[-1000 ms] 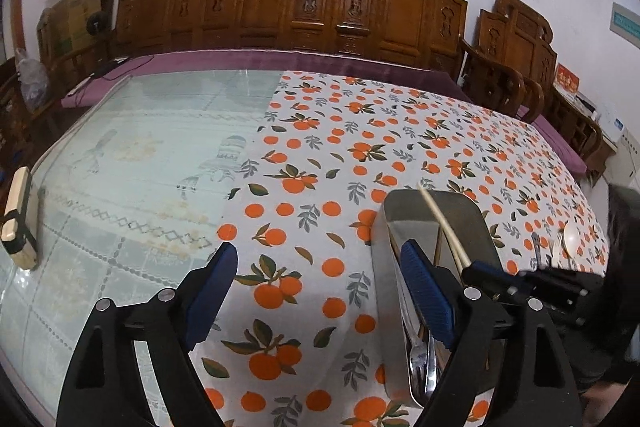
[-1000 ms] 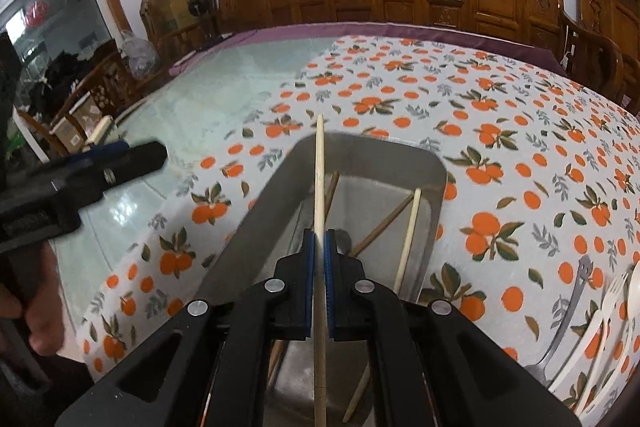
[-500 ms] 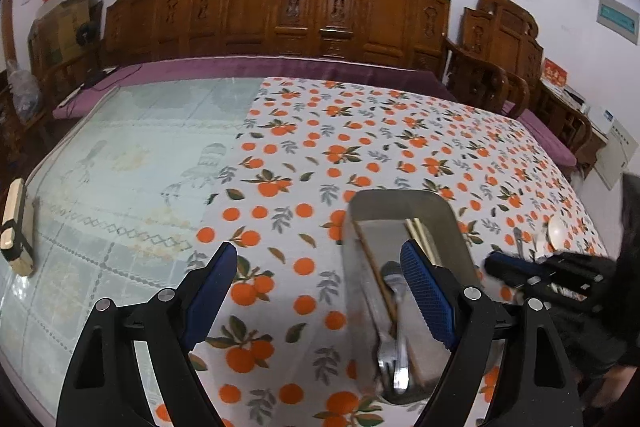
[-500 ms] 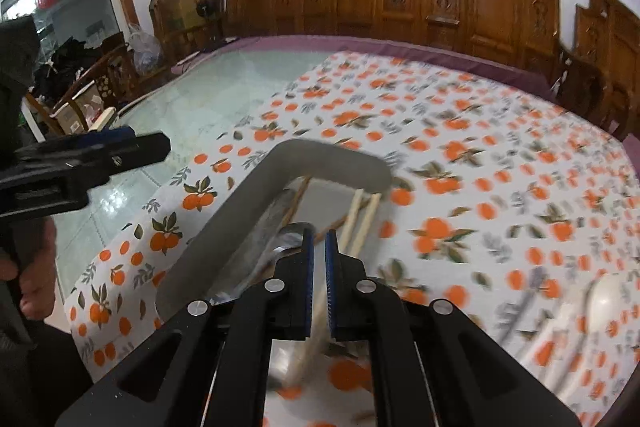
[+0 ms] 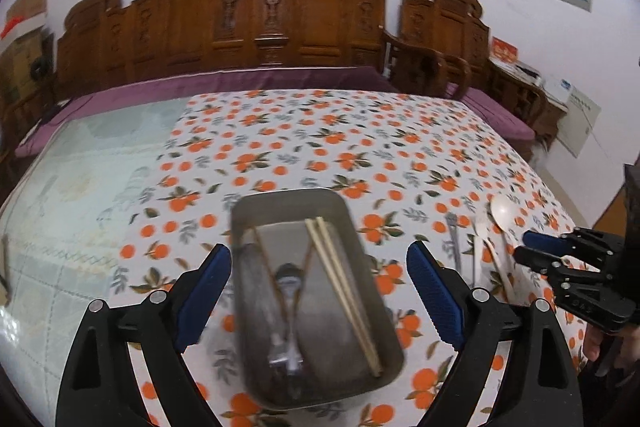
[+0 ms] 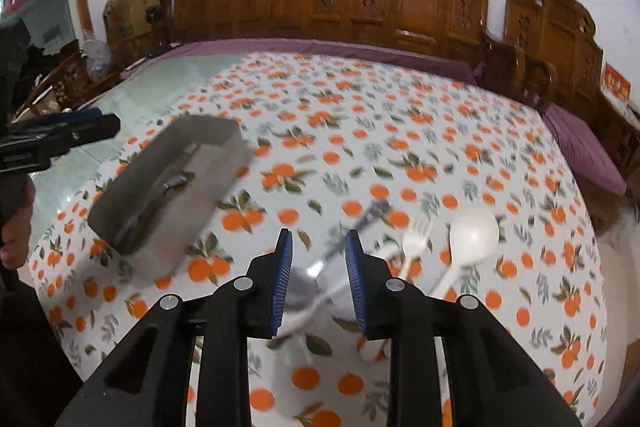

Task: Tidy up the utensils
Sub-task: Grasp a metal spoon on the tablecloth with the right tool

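Observation:
A metal tray [image 5: 362,243] lies on the orange-print tablecloth and holds a pair of pale chopsticks [image 5: 340,279], a brown pair [image 5: 264,259] and a metal fork [image 5: 286,311]. My left gripper [image 5: 320,291] is open and empty, its jaws on either side of the tray. My right gripper [image 6: 319,275] is open and empty above a metal spoon [image 6: 340,251]. A white fork [image 6: 414,239] and a white spoon [image 6: 472,235] lie just to its right. The tray [image 6: 132,211] is to its left. The right gripper also shows in the left wrist view [image 5: 532,247].
Carved wooden benches [image 5: 256,23] with purple cushions line the far side of the table. The left part of the table is bare glass [image 5: 80,163]. The table's right edge [image 5: 560,187] is near the loose utensils.
My right gripper let go of the pale chopstick into the tray, swung right over the loose utensils and opened. My left gripper moved so the tray sits between its jaws.

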{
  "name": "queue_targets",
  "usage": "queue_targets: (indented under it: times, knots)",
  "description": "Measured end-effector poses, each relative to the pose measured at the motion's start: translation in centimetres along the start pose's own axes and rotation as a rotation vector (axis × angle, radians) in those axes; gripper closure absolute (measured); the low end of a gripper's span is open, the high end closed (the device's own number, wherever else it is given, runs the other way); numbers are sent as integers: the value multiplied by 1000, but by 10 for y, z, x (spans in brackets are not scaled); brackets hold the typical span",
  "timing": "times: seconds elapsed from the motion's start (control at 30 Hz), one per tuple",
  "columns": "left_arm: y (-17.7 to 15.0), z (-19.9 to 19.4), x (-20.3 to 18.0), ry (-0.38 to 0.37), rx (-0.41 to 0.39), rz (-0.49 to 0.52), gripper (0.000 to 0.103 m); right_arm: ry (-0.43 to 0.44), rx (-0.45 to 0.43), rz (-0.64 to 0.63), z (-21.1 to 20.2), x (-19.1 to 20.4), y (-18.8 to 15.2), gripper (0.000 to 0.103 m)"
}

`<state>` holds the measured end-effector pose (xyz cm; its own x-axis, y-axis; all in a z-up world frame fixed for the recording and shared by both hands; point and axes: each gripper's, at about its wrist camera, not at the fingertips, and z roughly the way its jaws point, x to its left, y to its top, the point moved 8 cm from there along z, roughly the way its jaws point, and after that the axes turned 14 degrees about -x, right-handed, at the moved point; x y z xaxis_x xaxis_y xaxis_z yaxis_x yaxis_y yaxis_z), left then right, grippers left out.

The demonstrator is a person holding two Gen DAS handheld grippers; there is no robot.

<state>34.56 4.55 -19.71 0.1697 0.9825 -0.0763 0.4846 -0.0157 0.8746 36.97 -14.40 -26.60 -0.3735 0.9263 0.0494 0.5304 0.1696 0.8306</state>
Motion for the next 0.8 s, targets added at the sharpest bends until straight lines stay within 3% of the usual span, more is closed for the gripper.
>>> queue_targets:
  times: [0.1,0.2,0.43,0.53,0.7,0.8]
  knots:
    - [-5,3,-15,-18,11,24,17,25,38,23,13,6,-13,73]
    - [-8,5,-24,-27,18,52,17,38,67,32,26,13,-24,62]
    - [-10,6,-25,-37,24,45,17,33,109,22,50,28,-31,61]
    - [-11,6,-26,-37,26,41,17,41,121,-30,53,43,-36,52]
    - [-10,3,-29,-45,21,43,17,-9,174,-106,60,46,-51,52]
    - [-9,0,-28,-48,17,45,17,-14,174,-90,62,39,-54,61]
